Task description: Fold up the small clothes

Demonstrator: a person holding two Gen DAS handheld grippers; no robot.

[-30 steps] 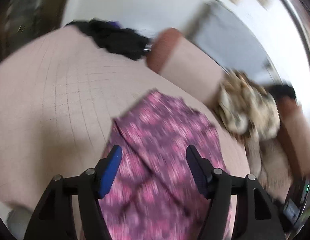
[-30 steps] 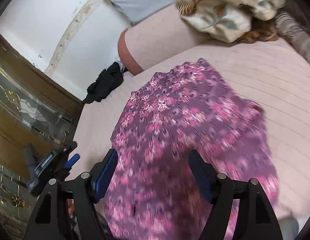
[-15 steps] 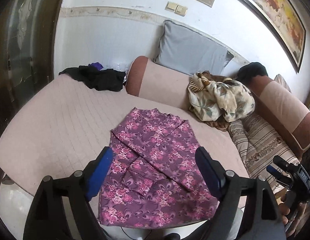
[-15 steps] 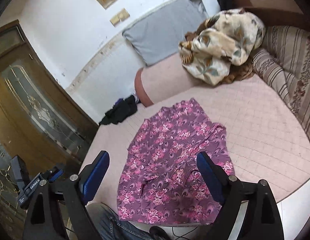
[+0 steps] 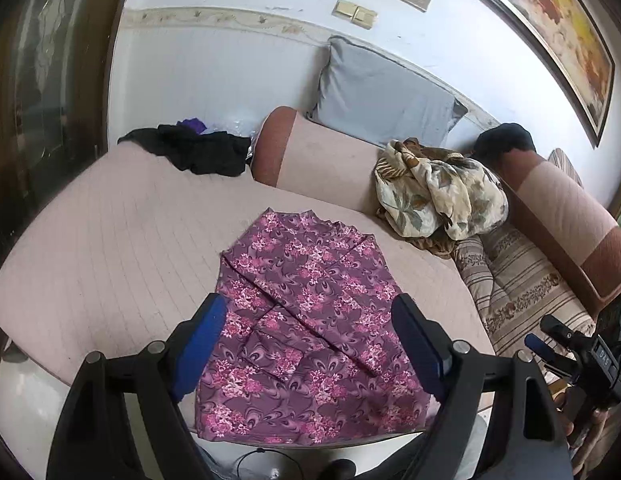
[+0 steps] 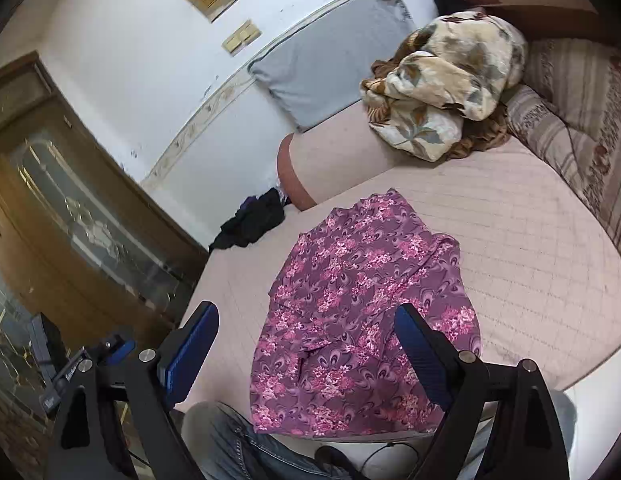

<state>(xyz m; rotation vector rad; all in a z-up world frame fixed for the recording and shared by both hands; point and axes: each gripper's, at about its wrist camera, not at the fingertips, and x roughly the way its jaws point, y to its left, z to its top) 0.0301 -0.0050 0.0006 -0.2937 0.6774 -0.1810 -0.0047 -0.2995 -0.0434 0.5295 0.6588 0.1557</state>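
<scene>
A purple garment with pink flowers (image 5: 310,316) lies folded and flat on the pink quilted couch seat (image 5: 110,248), its near hem at the front edge. My left gripper (image 5: 306,344) hangs above and in front of it, open, with nothing between its blue pads. In the right wrist view the same garment (image 6: 358,320) spreads out below my right gripper (image 6: 306,352), which is also open, empty and well clear of the cloth.
A heap of black clothes (image 5: 194,148) sits at the far left corner. A crumpled floral blanket (image 5: 438,192), a grey pillow (image 5: 374,92) and a striped cushion (image 5: 510,280) are at the back and right. A wooden door (image 6: 70,220) is left; the person's jeans (image 6: 238,444) are below.
Both grippers drew back and up from just over the garment and widened their jaws. The garment now lies still and whole in view.
</scene>
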